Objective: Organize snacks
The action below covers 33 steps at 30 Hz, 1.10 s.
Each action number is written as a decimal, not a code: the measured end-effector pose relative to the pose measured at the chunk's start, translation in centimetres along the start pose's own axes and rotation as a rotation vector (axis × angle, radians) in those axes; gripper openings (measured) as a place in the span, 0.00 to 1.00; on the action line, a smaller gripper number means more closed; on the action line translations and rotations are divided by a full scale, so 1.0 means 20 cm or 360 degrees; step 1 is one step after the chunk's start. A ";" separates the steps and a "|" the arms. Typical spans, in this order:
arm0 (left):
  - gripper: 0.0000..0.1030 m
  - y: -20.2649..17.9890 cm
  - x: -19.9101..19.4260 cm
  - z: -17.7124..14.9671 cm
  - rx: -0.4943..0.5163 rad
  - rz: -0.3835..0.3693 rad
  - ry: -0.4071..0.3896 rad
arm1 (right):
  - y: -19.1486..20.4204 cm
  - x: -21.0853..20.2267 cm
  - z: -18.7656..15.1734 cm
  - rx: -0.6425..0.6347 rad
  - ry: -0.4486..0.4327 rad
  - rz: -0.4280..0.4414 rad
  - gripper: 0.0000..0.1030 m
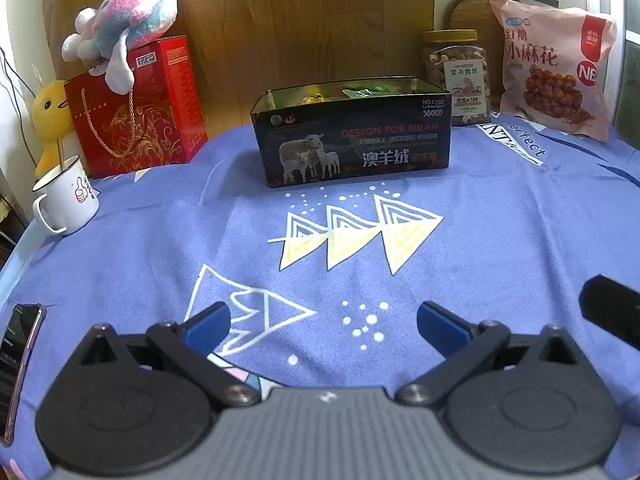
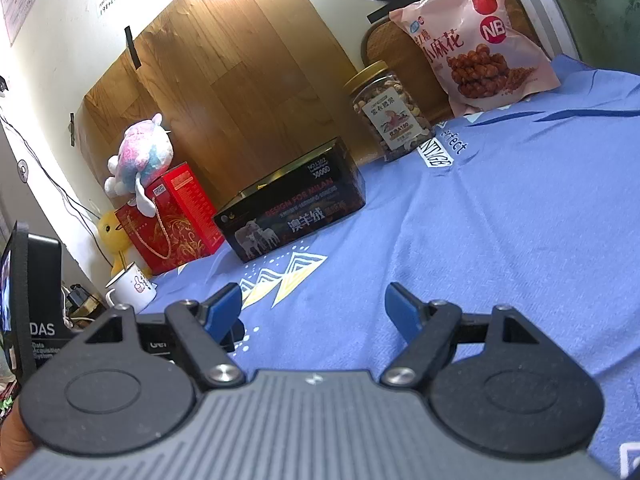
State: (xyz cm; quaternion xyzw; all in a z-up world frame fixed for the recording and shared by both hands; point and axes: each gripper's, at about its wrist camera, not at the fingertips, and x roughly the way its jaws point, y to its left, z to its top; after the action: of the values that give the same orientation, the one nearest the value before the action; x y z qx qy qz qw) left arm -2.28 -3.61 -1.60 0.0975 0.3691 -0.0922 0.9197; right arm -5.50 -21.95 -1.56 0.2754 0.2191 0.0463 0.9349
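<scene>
Our left gripper and right gripper hover with jaws apart, empty, over the blue printed cloth. Farther off, the open black tin box holds wrapped snacks; beyond it stand the clear nut jar and pink snack bag.

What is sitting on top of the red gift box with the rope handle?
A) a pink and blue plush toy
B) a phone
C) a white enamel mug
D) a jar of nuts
A: the pink and blue plush toy rests on top of the red gift box, at the back left of the blue cloth.
</scene>
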 end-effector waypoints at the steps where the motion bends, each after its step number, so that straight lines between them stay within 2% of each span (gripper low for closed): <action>1: 1.00 0.00 0.00 0.00 -0.0002 -0.0001 0.0002 | 0.00 0.00 0.00 0.0000 0.0000 0.0000 0.78; 21: 1.00 0.00 -0.01 0.02 -0.0015 0.0013 0.0007 | 0.00 -0.01 0.00 -0.0012 -0.0011 0.0007 0.78; 33: 1.00 0.01 0.00 0.03 0.0002 0.0065 0.0008 | 0.00 -0.01 0.00 -0.0015 -0.0009 0.0027 0.78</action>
State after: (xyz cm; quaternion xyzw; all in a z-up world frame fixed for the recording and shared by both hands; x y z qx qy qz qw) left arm -1.96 -3.60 -1.14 0.1058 0.3692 -0.0733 0.9204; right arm -5.59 -21.94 -1.43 0.2730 0.2138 0.0543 0.9364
